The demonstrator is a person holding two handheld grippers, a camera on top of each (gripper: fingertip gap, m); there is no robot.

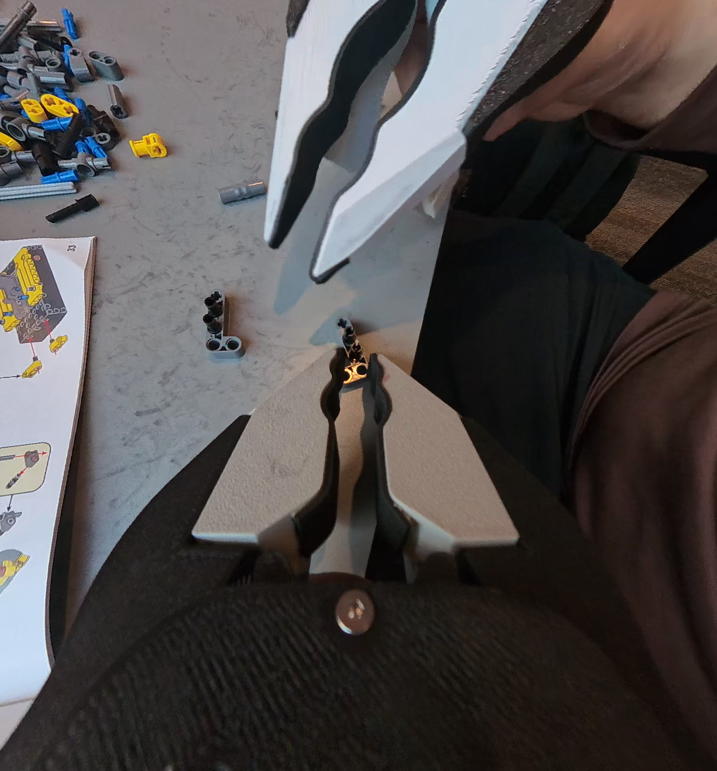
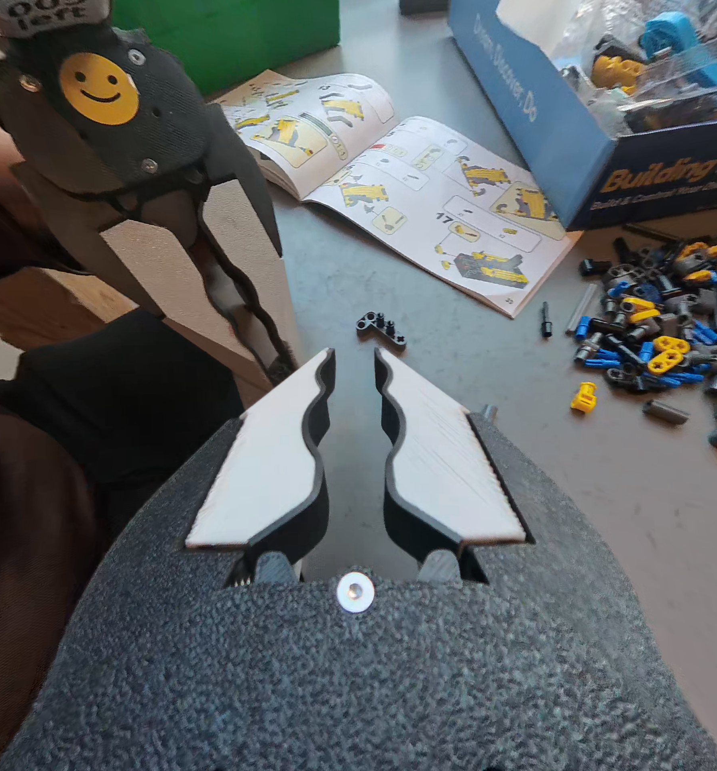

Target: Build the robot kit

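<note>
1. There, the left gripper (image 1: 353, 367) was clamped on a small grey L-shaped beam with black pins (image 1: 352, 354) above the grey table (image 1: 173, 375).
2. The right gripper (image 2: 353, 354) hovered with jaws apart, empty, near a second L-shaped beam (image 2: 379, 327).
3. An instruction booklet (image 2: 411, 187) and a pile of loose parts (image 2: 674, 325) lay beyond.

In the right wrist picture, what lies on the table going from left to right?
Left gripper → small black L-shaped piece → black pin → yellow connector → pile of blue, yellow and grey parts.

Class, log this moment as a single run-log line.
left gripper: shut on grey L-beam | right gripper: open, empty | second L-beam: on table
</note>
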